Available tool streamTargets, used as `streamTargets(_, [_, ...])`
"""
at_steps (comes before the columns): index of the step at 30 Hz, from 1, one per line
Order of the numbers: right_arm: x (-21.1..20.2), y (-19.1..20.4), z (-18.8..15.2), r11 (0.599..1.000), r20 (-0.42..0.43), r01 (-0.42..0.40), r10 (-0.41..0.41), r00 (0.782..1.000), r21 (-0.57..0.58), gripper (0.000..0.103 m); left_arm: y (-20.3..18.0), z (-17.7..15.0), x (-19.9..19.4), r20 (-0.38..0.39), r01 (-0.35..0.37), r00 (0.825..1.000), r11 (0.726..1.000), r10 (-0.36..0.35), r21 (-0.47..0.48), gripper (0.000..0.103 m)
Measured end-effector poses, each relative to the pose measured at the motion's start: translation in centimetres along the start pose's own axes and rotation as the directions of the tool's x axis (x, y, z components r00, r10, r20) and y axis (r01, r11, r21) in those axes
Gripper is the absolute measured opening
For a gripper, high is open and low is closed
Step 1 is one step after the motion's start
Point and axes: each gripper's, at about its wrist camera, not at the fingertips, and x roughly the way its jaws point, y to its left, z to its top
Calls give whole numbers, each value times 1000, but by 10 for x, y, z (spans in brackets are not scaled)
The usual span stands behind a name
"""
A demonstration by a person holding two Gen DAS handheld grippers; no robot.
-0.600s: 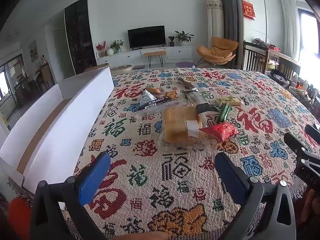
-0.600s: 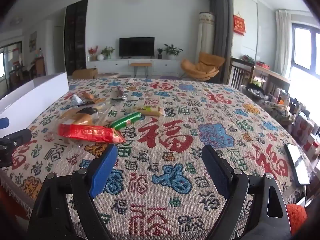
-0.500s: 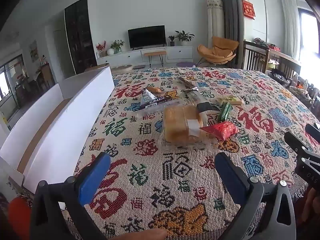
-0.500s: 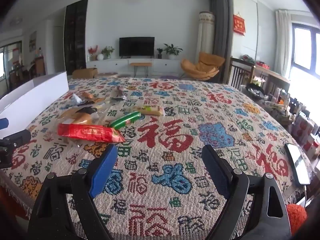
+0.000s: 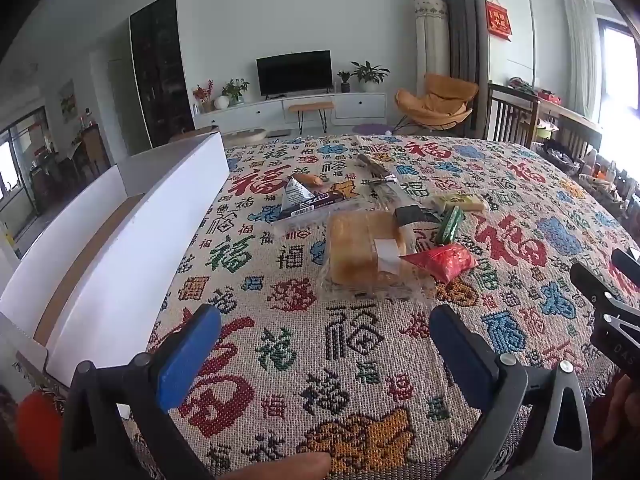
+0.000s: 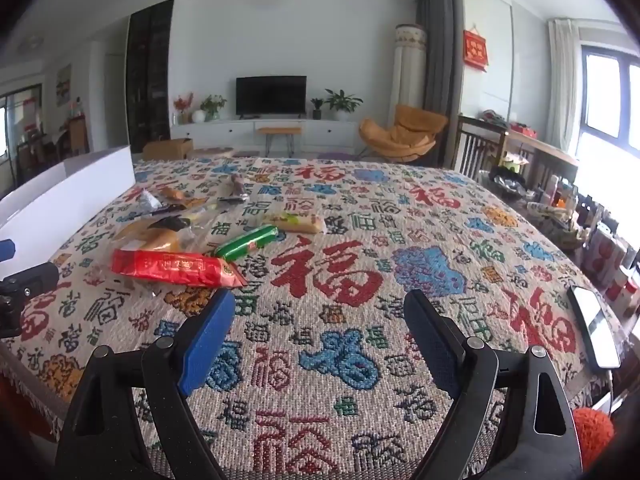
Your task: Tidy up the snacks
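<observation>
Several snacks lie in a cluster on the patterned tablecloth (image 5: 360, 344). A clear bag of bread (image 5: 364, 252) is nearest my left gripper (image 5: 324, 344), which is open and empty above the cloth. A red packet (image 5: 444, 258) lies against the bread, with a green packet (image 5: 450, 218) and a yellow packet (image 5: 460, 201) beyond it. My right gripper (image 6: 318, 330) is open and empty; the red packet (image 6: 176, 267) and the green packet (image 6: 248, 241) lie ahead to its left.
A long white cardboard box (image 5: 120, 232) stands open along the table's left edge. A phone (image 6: 596, 326) lies near the table's right edge. Chairs and a cluttered side table stand to the right. The right gripper shows at the left wrist view's right edge (image 5: 608, 308).
</observation>
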Motion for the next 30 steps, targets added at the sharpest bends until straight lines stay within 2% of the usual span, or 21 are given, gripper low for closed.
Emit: streamTargets(30, [-1, 2, 1, 1000, 4, -4, 4, 1000, -6, 89, 1, -1, 4, -13, -5, 1000, 1000, 5, 3, 103])
